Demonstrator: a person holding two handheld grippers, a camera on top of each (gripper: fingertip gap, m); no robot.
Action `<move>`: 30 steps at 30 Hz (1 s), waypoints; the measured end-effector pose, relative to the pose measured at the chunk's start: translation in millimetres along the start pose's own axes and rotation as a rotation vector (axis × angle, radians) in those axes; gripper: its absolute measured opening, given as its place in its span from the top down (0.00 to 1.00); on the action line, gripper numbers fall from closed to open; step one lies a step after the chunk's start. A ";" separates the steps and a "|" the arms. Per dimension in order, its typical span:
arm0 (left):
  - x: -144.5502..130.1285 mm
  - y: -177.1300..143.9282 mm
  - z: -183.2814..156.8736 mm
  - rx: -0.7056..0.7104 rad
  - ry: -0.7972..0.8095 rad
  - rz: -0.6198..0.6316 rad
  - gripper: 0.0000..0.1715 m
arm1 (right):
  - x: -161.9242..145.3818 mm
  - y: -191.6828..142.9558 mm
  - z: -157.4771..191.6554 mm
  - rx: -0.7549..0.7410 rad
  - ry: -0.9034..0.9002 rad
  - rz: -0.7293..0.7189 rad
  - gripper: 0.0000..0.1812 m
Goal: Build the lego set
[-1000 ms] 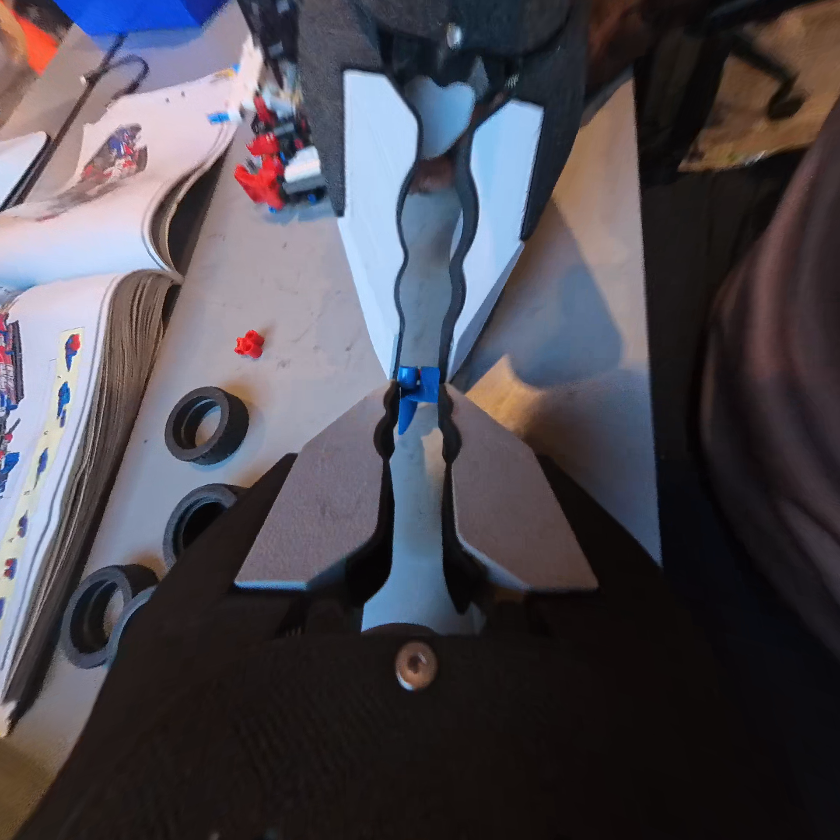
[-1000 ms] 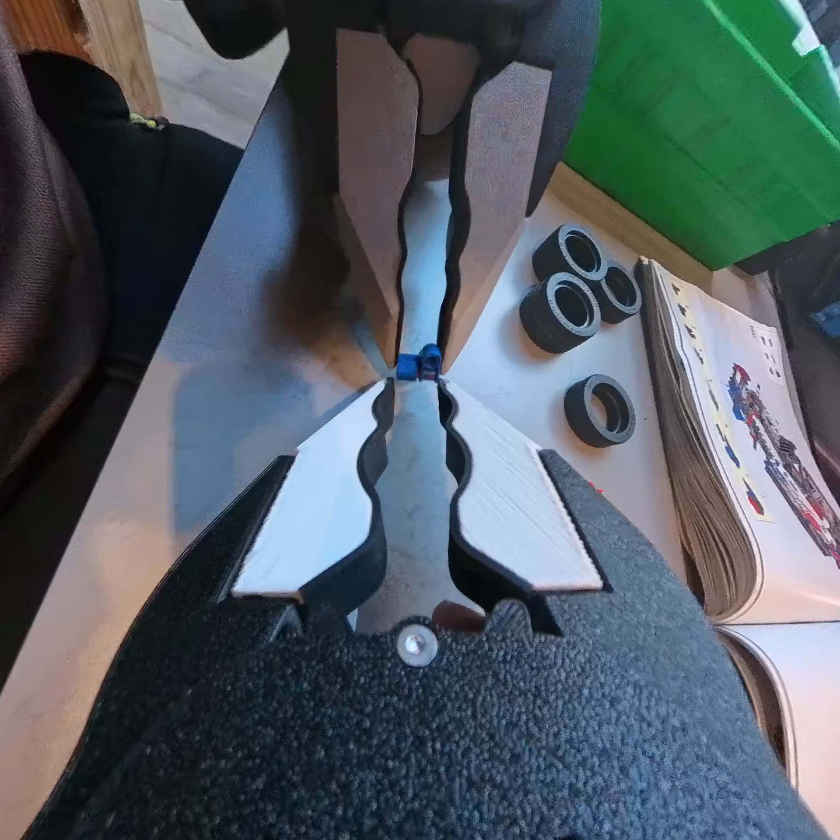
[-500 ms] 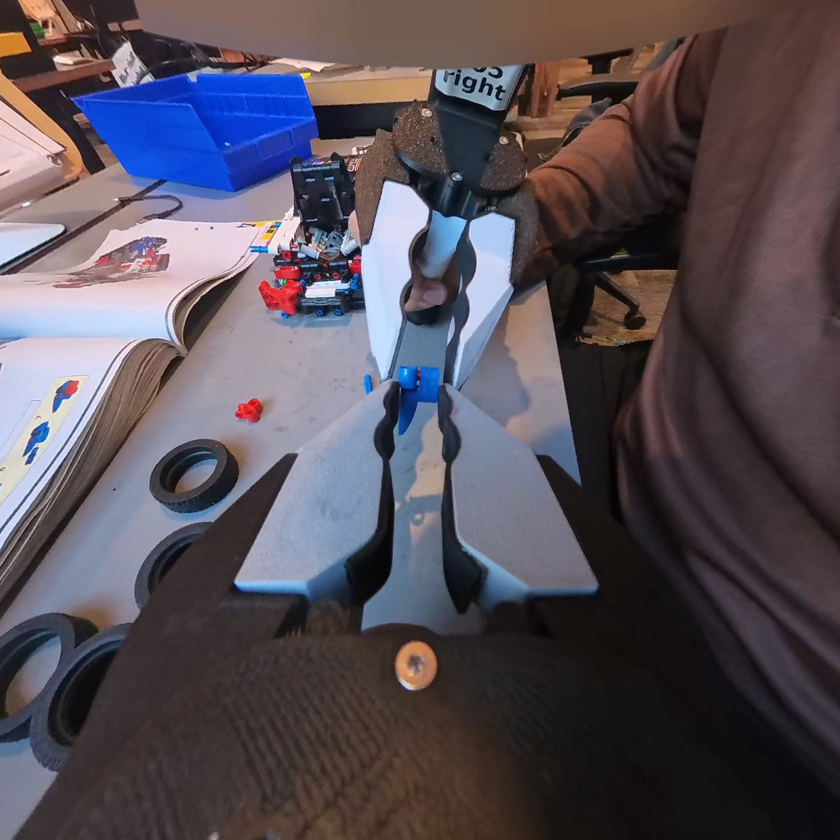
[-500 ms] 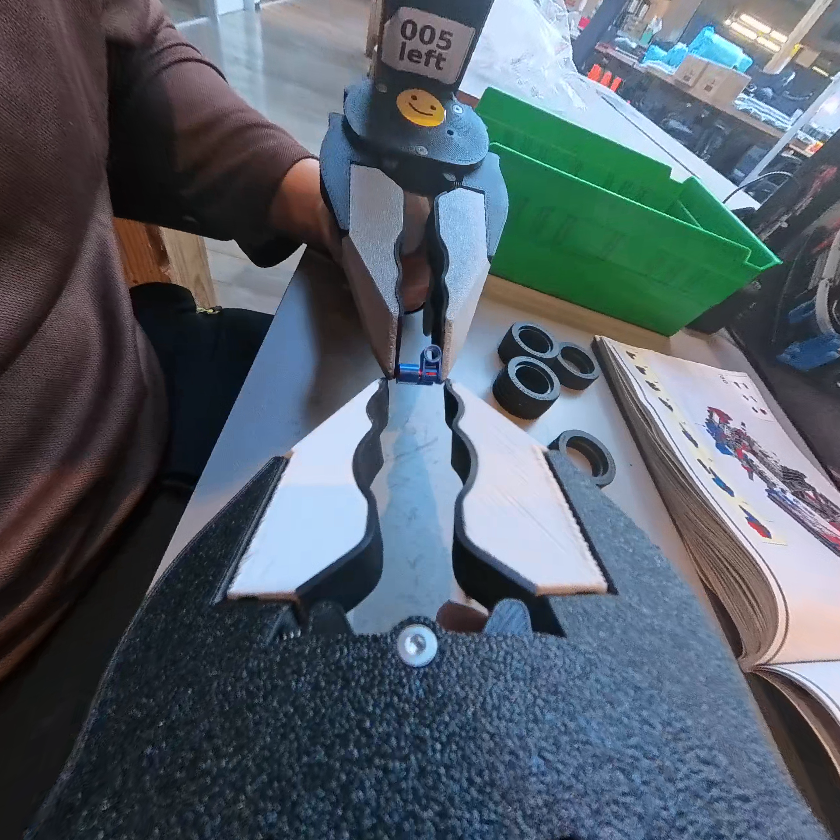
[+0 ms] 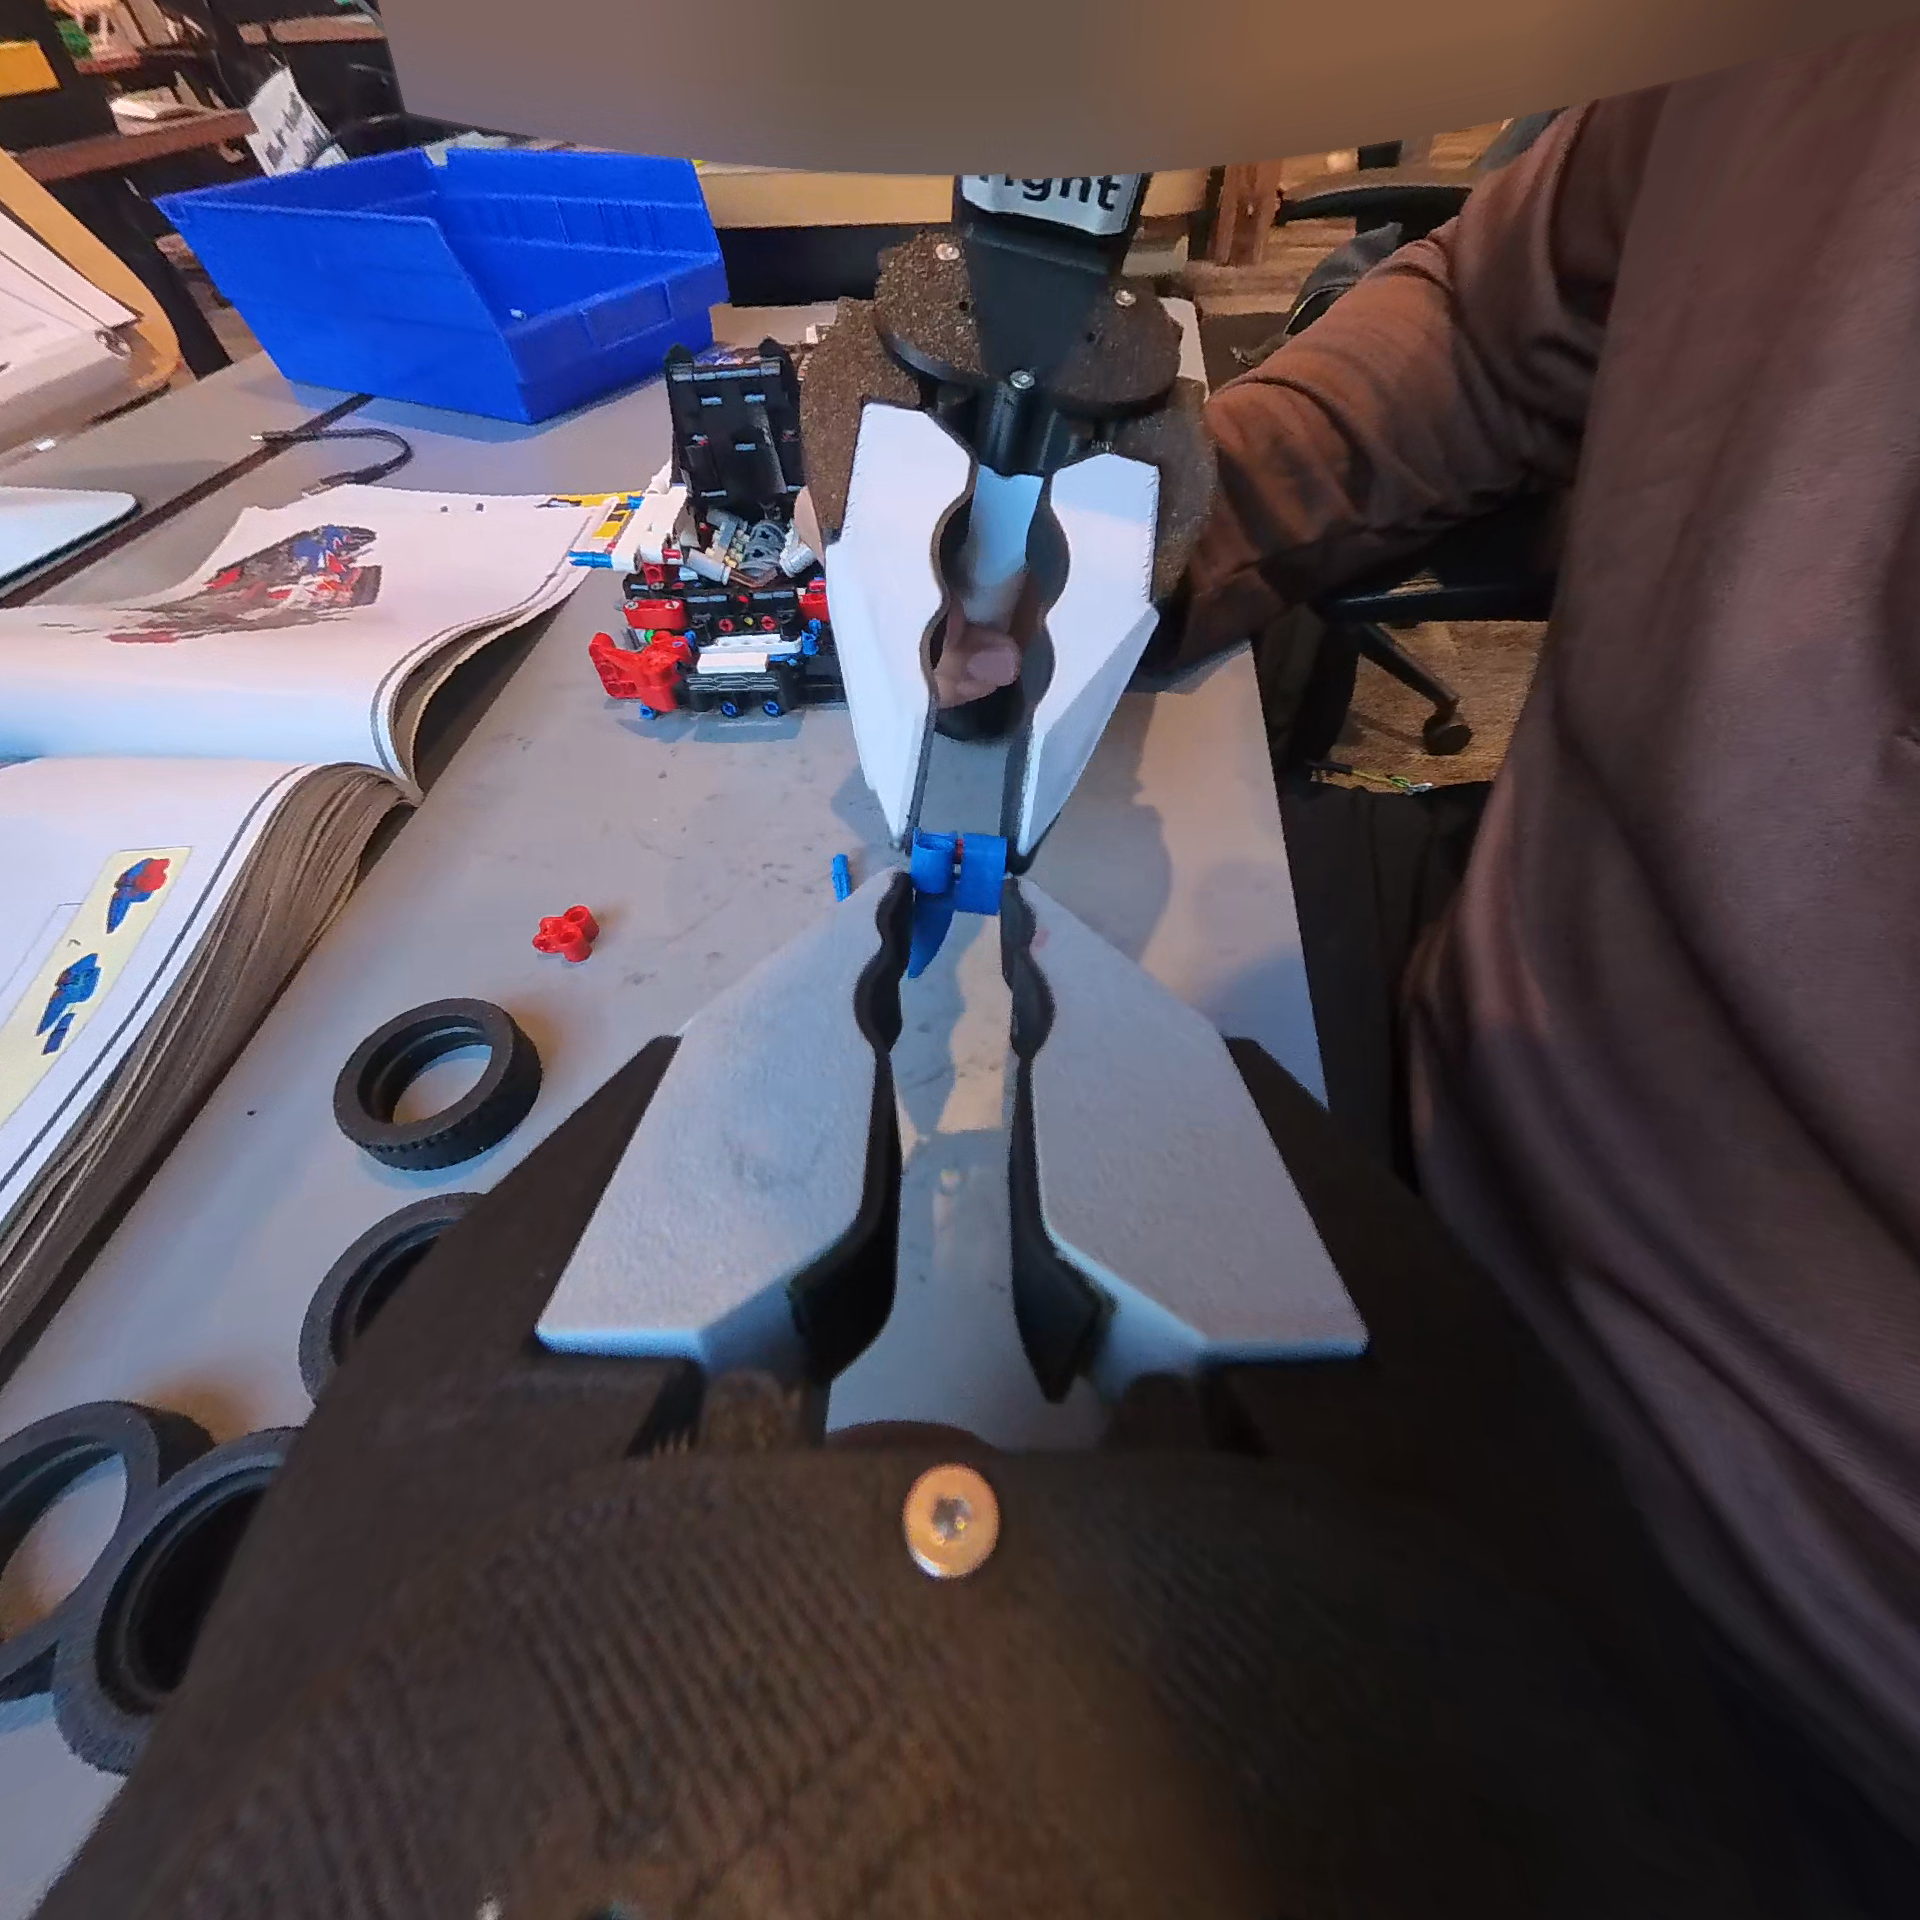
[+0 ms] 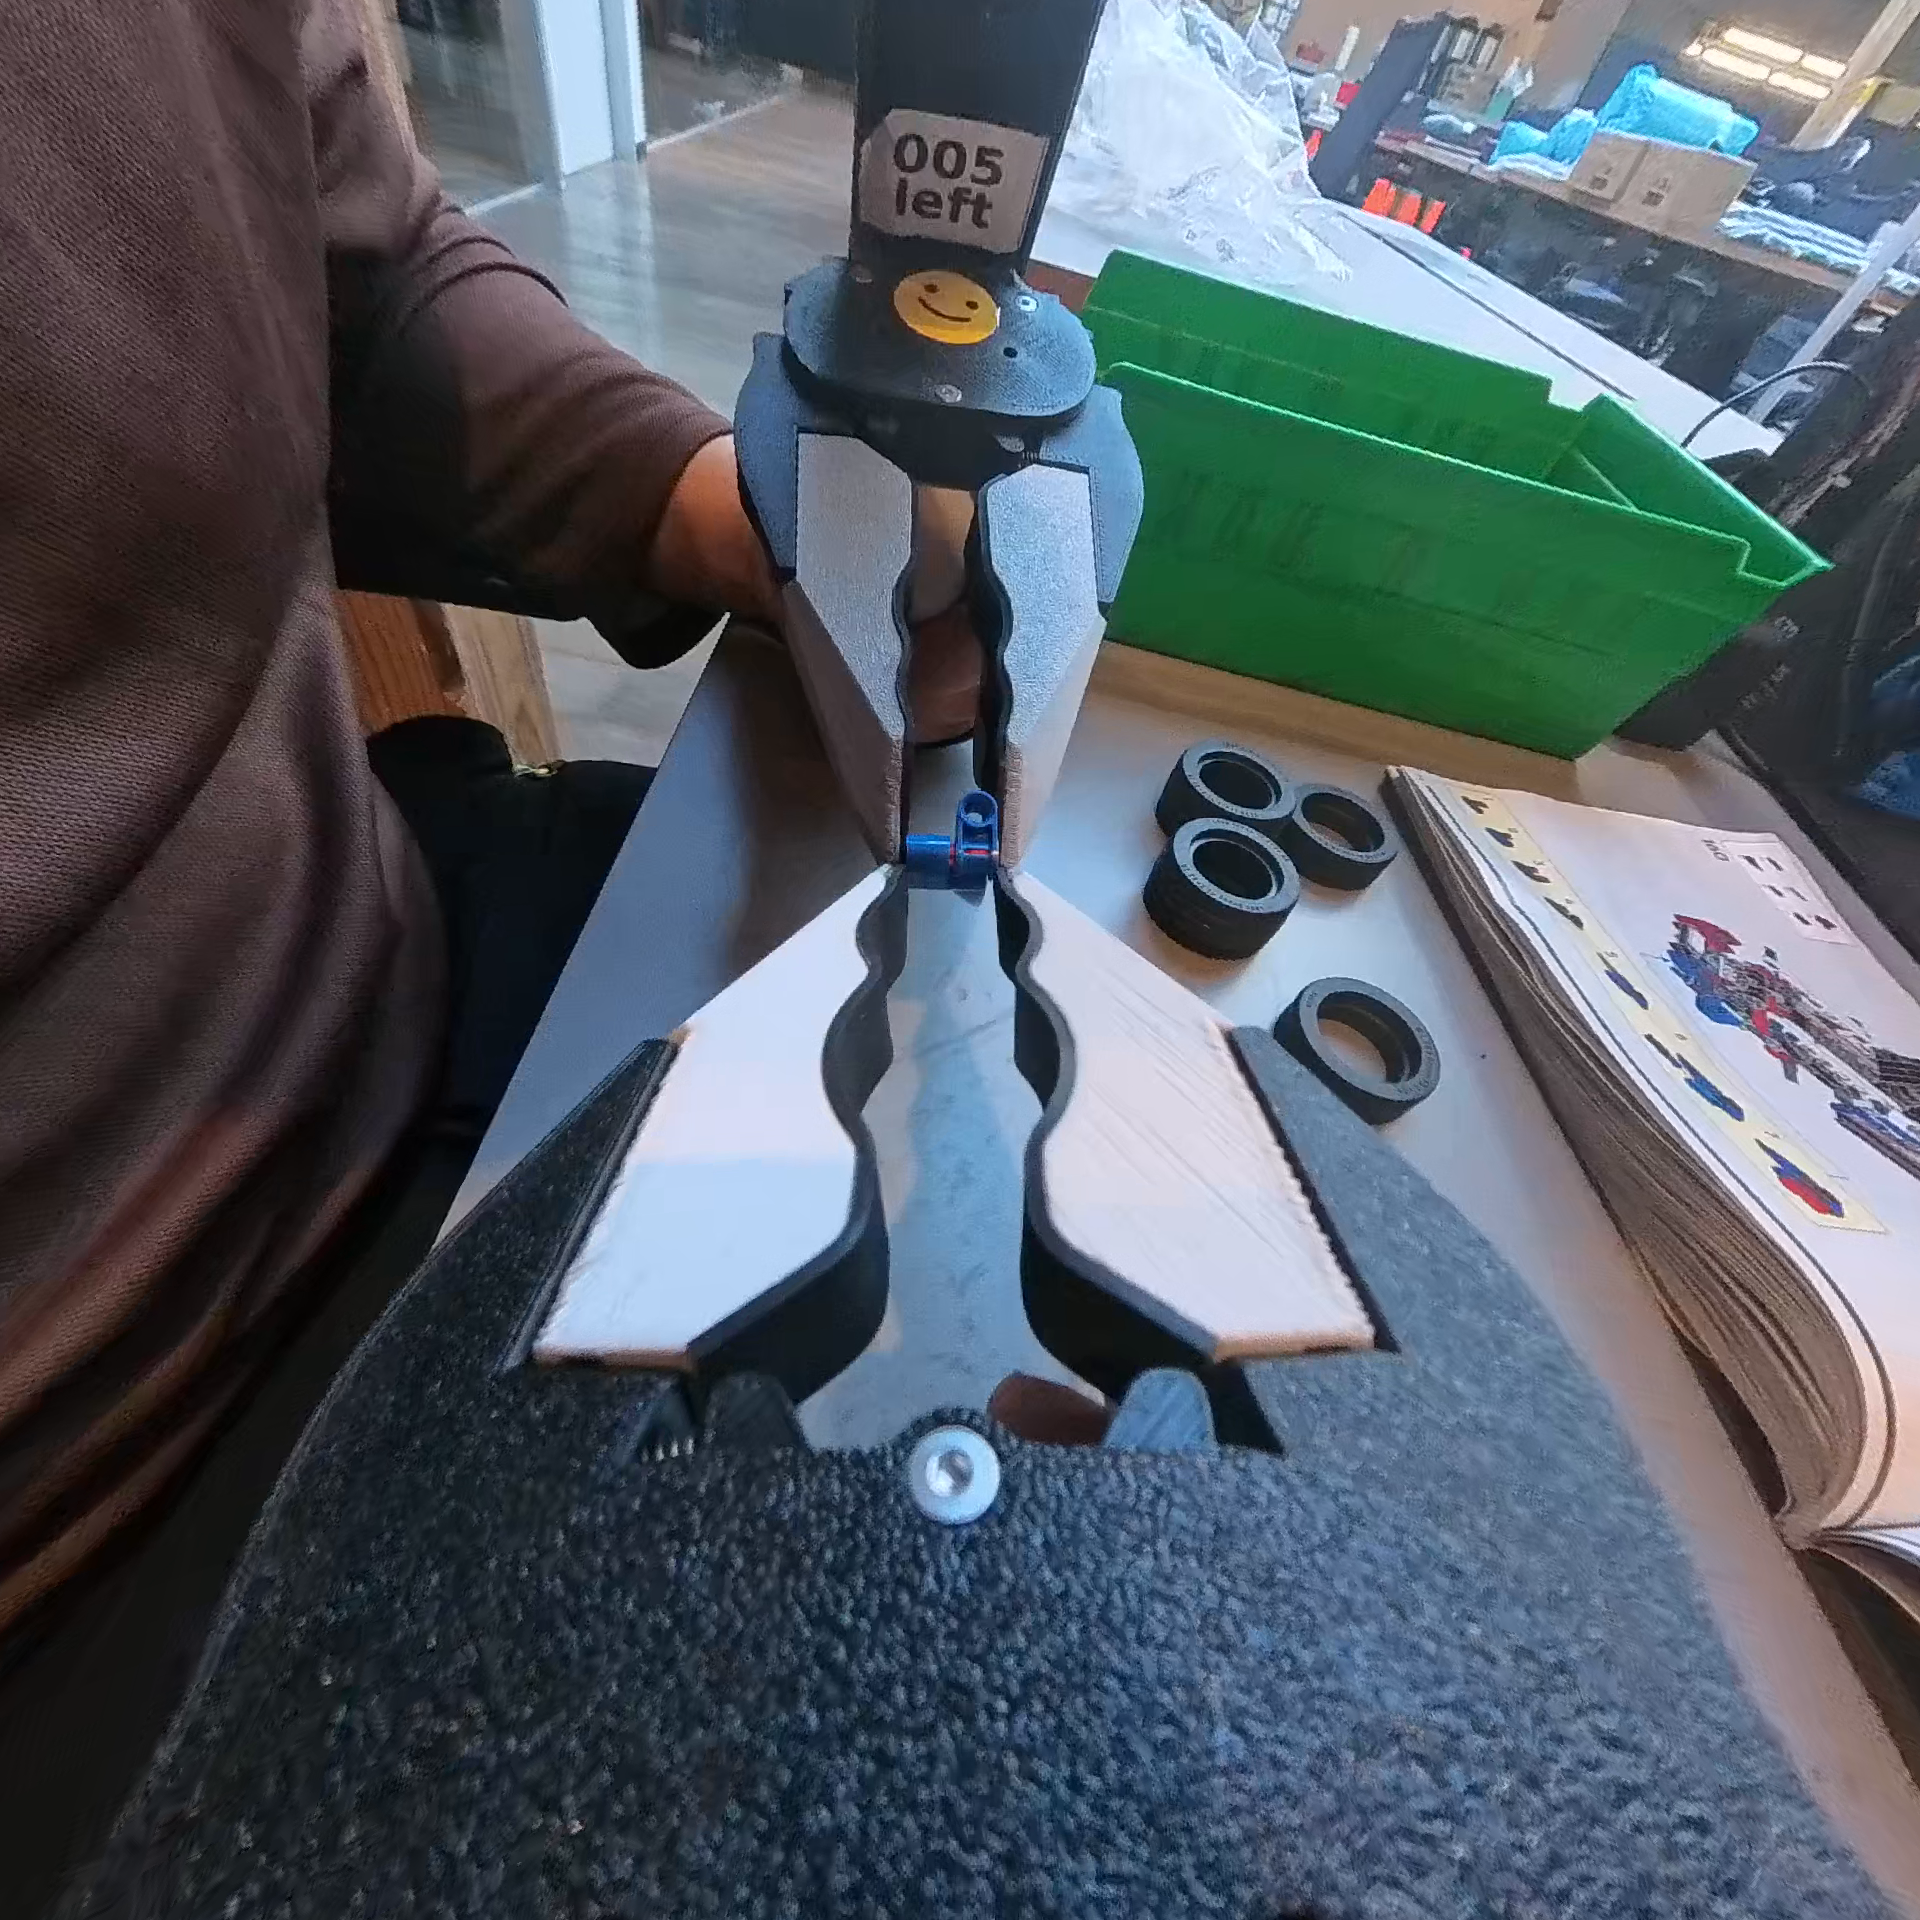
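Raised off the bench since a second ago, both grippers now tip to tip in the air, less steeply pitched, with the room behind showing.

Left wrist view: left gripper [image 5: 951, 902] level, fingers nearly together, clamped on a small blue piece [image 5: 954, 873] at the tips, a blue spike hanging below it. Right gripper [image 5: 961, 840] pointing back and down from above, closed on the same piece from the far side, held by a hand [image 5: 971, 657] at the end of a brown sleeve [image 5: 1382, 457]. On the bench [image 5: 582, 831]: a part-built model [image 5: 727, 613], a red piece [image 5: 564, 930], black tires [image 5: 436, 1081], an open manual [image 5: 239, 644], a blue bin [image 5: 457, 270] behind.

Right wrist view: right gripper [image 6: 948, 881] narrowed onto the blue piece [image 6: 951, 852]; left gripper [image 6: 948, 842] coming down steeply opposite, gripped by a hand [image 6: 727, 551], pinching the same piece. Tires [image 6: 1236, 852] and manual [image 6: 1704, 1018] to the right, green bin [image 6: 1455, 540] beyond.
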State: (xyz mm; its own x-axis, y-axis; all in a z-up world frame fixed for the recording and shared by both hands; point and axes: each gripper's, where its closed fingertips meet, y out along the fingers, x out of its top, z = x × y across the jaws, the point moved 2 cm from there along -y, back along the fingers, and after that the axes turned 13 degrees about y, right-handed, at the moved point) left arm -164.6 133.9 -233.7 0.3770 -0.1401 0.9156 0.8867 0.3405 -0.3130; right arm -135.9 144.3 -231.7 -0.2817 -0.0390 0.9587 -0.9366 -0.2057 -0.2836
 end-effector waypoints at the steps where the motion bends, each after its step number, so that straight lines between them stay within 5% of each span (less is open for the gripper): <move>1: -0.1 0.2 -0.2 0.000 0.003 0.002 0.92 | -0.2 0.4 0.3 -0.001 -0.004 0.002 0.91; 15: -5.2 3.8 3.3 0.028 -0.004 0.048 0.86 | -8.2 1.4 -5.2 -0.030 0.013 0.061 0.91; 30: -16.8 7.7 -1.6 0.019 0.046 0.151 0.91 | -20.9 6.8 -3.8 -0.037 0.005 0.156 0.91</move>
State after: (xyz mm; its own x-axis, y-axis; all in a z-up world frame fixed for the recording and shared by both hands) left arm -163.7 137.3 -251.9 0.5178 -0.1283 0.8458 0.8139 0.3784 -0.4409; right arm -137.1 147.4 -253.7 -0.4251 -0.0633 0.9029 -0.8885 -0.1615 -0.4296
